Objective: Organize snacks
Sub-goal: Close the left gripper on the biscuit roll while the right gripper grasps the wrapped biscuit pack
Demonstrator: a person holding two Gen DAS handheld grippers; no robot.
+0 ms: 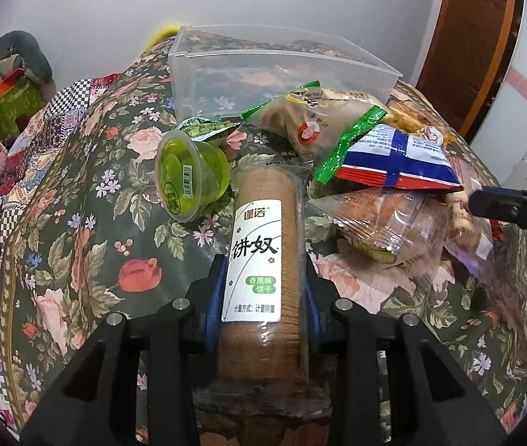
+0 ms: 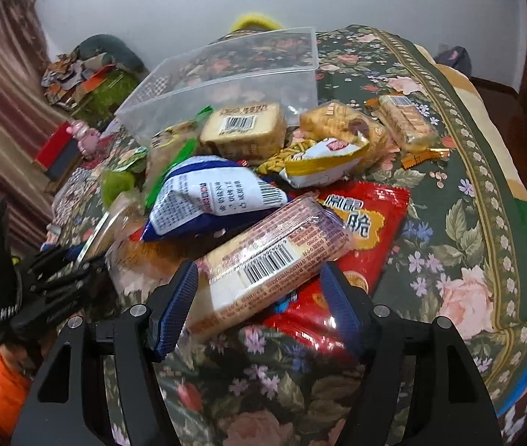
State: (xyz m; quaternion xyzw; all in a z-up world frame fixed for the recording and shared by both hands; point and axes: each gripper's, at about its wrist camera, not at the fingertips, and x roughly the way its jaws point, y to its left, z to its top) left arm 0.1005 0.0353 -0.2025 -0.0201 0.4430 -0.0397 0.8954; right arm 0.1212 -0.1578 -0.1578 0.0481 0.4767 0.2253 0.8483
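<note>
My left gripper (image 1: pixel 263 290) is shut on a long roll of brown biscuits with a white label (image 1: pixel 259 256), lying lengthwise between the blue pads. My right gripper (image 2: pixel 259 297) has its jaws around a pink-wrapped biscuit pack with a barcode (image 2: pixel 274 256); the pads stand beside it and do not visibly press it. A clear plastic bin (image 1: pixel 282 70) stands empty at the far side; it also shows in the right wrist view (image 2: pixel 226 81). A snack pile lies before it: blue-white bag (image 2: pixel 215 193), red bag (image 2: pixel 367 230), green jelly cup (image 1: pixel 189 174).
The floral tablecloth (image 1: pixel 88 223) covers the table. More snacks lie at the right: yellow packs (image 2: pixel 341 130), a wafer pack (image 2: pixel 408 122). The left gripper's body (image 2: pixel 40 286) shows at the left of the right wrist view. Cluttered furniture stands far left.
</note>
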